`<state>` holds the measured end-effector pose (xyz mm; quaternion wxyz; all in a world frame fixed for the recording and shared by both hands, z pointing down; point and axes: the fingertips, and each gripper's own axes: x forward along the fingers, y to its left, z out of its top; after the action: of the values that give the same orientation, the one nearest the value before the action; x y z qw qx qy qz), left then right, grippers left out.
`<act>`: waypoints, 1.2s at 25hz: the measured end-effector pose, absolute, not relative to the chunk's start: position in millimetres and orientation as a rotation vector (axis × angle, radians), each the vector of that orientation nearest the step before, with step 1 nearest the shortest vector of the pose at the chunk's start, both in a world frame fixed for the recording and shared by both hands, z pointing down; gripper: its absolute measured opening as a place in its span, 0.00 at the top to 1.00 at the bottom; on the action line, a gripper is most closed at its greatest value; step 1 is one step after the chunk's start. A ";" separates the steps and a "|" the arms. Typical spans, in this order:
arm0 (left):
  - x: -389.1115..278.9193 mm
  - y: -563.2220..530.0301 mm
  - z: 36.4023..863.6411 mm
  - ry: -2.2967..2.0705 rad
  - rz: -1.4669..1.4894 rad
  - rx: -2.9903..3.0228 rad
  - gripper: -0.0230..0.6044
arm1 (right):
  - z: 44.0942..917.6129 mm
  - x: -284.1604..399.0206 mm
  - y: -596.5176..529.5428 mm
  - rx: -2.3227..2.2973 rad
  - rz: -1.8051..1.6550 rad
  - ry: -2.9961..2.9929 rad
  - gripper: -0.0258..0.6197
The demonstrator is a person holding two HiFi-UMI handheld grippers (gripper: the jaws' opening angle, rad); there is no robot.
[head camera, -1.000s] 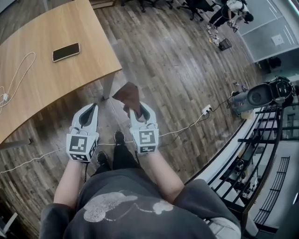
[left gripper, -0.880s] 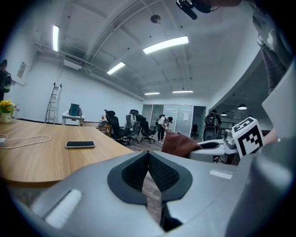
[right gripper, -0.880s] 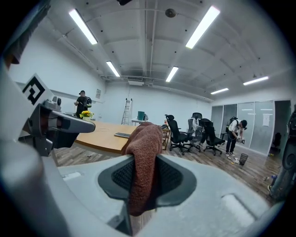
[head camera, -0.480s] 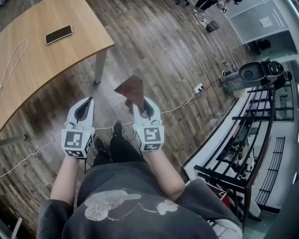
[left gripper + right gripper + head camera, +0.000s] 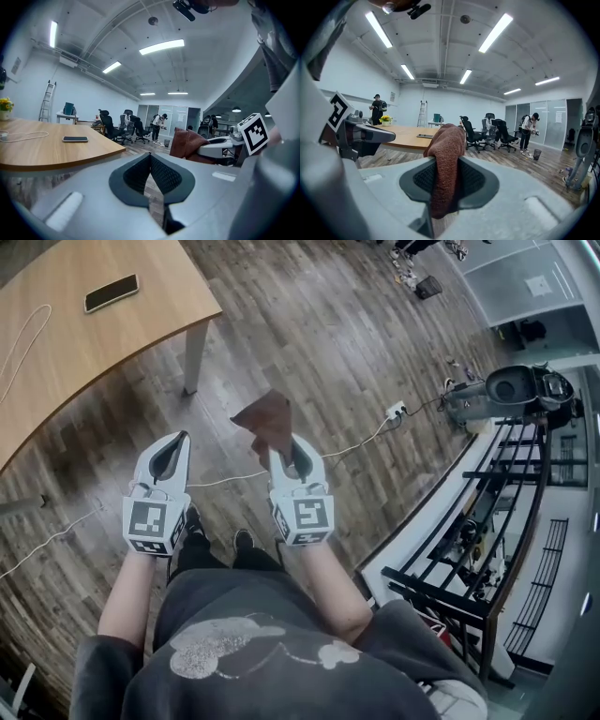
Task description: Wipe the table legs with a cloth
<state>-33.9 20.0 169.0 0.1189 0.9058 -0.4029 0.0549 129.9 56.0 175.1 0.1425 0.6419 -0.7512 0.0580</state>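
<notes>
Left gripper [image 5: 176, 442] pressed together on nothing, table leg [image 5: 193, 357] ahead looking untouched, brown cloth [image 5: 267, 420] pinched in right gripper [image 5: 289, 451] mid-air and well apart from that leg, so wiping apparently not started, every leg left to do.

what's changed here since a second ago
The gap between the brown cloth and the grey leg of the wooden table has widened; the table sits farther up-left in the head view. Nothing taken or released: right gripper stays shut on the cloth, left gripper shut, empty; black phone unmoved.
</notes>
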 end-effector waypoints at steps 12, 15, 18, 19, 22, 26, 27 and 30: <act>-2.4 99.8 152.0 -1.364 0.244 2.624 0.93 | 170.5 145.2 111.3 1.627 0.165 -2.408 0.82; 17.5 129.8 148.1 -1.381 0.239 2.646 0.93 | 168.7 158.7 135.8 1.637 0.175 -2.439 0.82; 32.7 156.6 140.9 -1.413 0.211 2.650 0.93 | 161.6 166.5 158.6 1.627 0.162 -2.483 0.82; 35.9 164.7 137.6 -1.431 0.197 2.646 0.93 | 159.1 167.4 166.0 1.612 0.155 -2.500 0.82; 40.4 188.0 125.3 -1.500 0.154 2.629 0.93 | 153.4 166.9 187.9 1.554 0.128 -2.541 0.82; 40.6 210.1 109.7 -1.571 0.110 2.608 0.93 | 144.1 166.4 206.9 1.506 0.117 -2.568 0.82; 40.9 214.4 108.4 -1.583 0.106 2.606 0.93 | 142.3 167.0 210.8 1.503 0.117 -2.573 0.82; 42.3 225.1 108.5 -1.614 0.097 2.592 0.93 | 140.4 169.1 221.6 1.487 0.109 -2.587 0.82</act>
<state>42.3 225.1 108.5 0.0434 0.8476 -0.5279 0.0316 169.1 221.6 140.4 0.0776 0.4964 -0.8639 0.0365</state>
